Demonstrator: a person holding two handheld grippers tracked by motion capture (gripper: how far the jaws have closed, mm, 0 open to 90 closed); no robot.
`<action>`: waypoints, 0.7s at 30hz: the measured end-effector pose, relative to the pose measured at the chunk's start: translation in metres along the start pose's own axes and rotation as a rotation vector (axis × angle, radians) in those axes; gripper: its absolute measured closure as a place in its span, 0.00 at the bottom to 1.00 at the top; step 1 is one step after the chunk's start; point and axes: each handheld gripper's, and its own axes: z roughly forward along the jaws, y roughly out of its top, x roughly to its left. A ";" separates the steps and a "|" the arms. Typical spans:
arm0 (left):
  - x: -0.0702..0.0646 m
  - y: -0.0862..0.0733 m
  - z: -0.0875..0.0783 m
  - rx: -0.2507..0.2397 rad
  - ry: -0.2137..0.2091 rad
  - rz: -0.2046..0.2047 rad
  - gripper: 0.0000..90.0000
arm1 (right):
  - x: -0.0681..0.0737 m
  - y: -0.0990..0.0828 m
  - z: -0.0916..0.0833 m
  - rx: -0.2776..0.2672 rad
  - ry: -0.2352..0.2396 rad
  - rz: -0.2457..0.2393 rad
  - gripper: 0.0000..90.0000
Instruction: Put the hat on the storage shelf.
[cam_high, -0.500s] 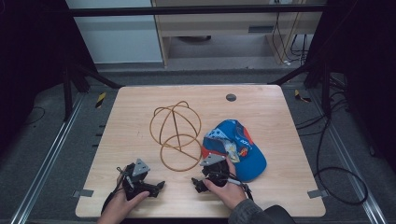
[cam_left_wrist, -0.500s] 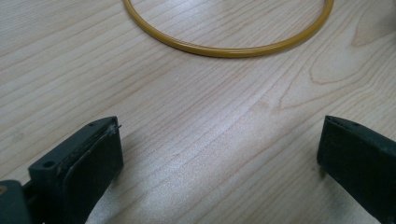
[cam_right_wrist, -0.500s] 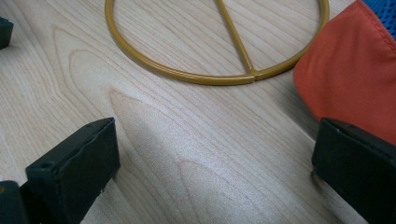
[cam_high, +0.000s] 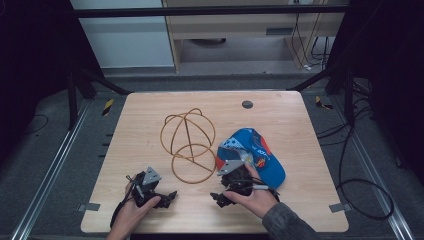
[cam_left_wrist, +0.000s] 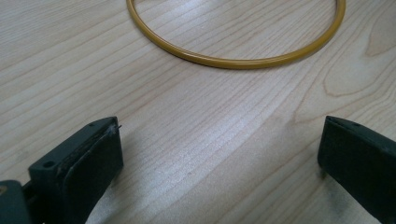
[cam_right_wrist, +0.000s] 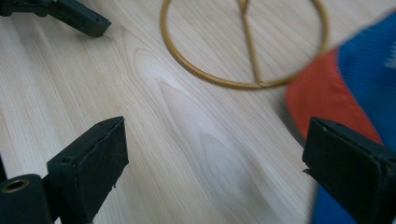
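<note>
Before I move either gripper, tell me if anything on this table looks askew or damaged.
Nothing stands out as damaged or spilled. The blue cap lies on the table beside the gold wire stand, its orange brim toward the right gripper. Both the right gripper and the left gripper are open, holding nothing.

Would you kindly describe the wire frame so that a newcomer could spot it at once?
Start at the wooden table and look to its middle, left of the blue cap. The wire frame stands there: thin golden hoops forming a rounded cage on a flat ring, the only see-through, bare-wire object.
</note>
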 end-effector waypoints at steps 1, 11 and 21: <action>0.000 0.000 0.000 0.000 0.000 0.000 0.00 | 0.000 0.000 0.000 0.000 0.000 0.000 0.08; 0.002 0.004 0.004 0.000 -0.005 0.004 0.00 | -0.053 -0.032 -0.045 -0.015 -0.080 0.145 0.14; 0.004 0.004 0.004 0.001 -0.017 0.014 0.00 | -0.080 -0.004 -0.069 -0.130 -0.089 0.191 0.12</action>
